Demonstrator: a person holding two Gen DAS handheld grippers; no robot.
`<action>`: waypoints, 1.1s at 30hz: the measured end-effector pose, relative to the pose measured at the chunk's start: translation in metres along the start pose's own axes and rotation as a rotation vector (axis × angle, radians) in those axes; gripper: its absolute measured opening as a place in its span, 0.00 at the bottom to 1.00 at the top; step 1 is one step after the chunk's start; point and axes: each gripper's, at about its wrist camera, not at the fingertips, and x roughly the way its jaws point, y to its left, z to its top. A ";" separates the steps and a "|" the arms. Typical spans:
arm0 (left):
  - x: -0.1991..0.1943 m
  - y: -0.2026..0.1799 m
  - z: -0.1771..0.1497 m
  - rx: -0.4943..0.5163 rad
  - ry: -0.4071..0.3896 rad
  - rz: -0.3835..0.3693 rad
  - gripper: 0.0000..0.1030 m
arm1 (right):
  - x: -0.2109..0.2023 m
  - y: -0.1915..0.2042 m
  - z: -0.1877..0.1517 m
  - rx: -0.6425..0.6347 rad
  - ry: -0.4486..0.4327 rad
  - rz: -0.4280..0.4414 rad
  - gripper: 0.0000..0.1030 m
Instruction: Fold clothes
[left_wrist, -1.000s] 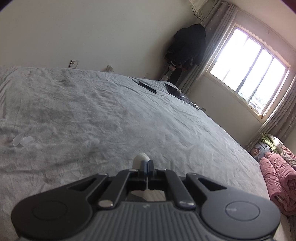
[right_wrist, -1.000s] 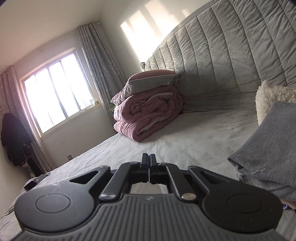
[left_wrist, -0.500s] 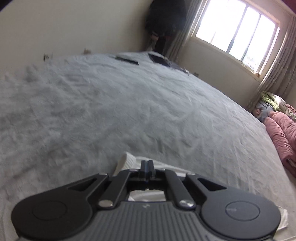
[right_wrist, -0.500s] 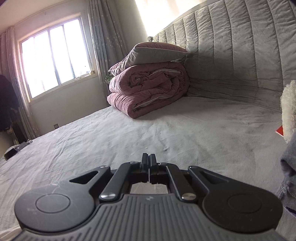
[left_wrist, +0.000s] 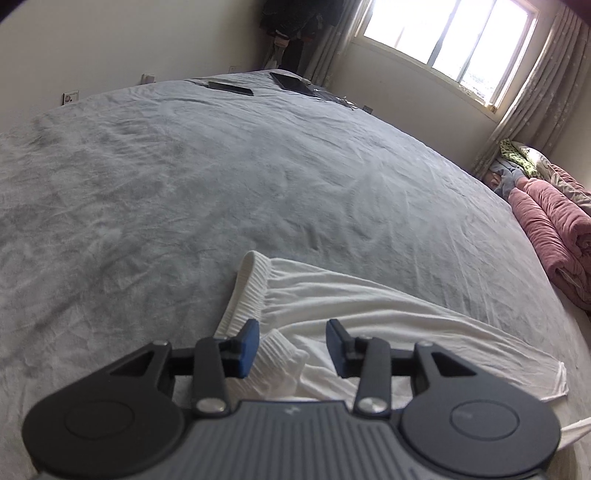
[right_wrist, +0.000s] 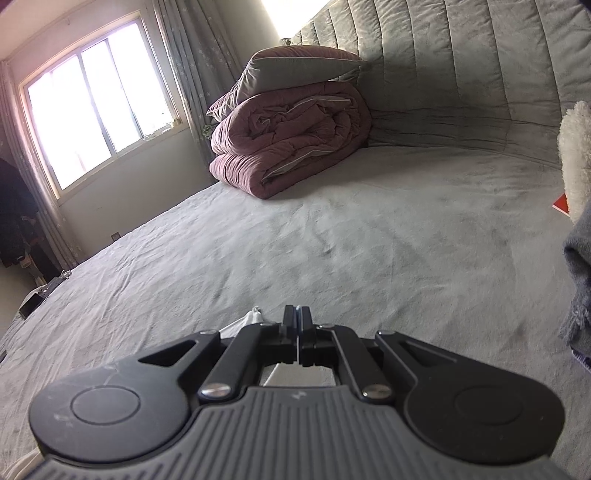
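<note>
On the grey bed (left_wrist: 207, 192), just ahead of my left gripper (left_wrist: 291, 345), lies the white garment (left_wrist: 369, 306), spread loosely with a ribbed, elasticated band (left_wrist: 245, 295) bunched along its near-left edge. My left fingers (left_wrist: 248, 341) are spreading at this moment; a ribbed fold of the cloth sits between them, but the pads are not pressing on it. My right gripper (right_wrist: 297, 325) has its fingers pressed together, and a small peak of white cloth (right_wrist: 255, 315) shows just beside them, lower left; whether any fabric is pinched there I cannot tell. I judge the garment light, thin and limp: it will drape and wrinkle rather than keep a shape, and a single-layer pinch could slide off. The ribbed band looks thicker and grippier, so I would take hold there, or at a corner with both layers caught, and lift gently so the cloth trails flat. A folded pink quilt (right_wrist: 291, 136) sits well apart by the headboard (right_wrist: 461, 70).
</note>
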 end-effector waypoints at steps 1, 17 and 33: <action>0.004 -0.002 0.000 0.009 0.009 0.011 0.43 | 0.001 0.000 0.000 0.002 0.003 0.002 0.01; 0.035 -0.005 0.000 0.210 0.079 0.026 0.50 | 0.002 0.001 0.002 0.002 0.014 0.018 0.01; 0.042 0.043 0.033 0.408 0.147 -0.411 0.47 | 0.006 -0.007 0.003 0.018 0.028 0.016 0.01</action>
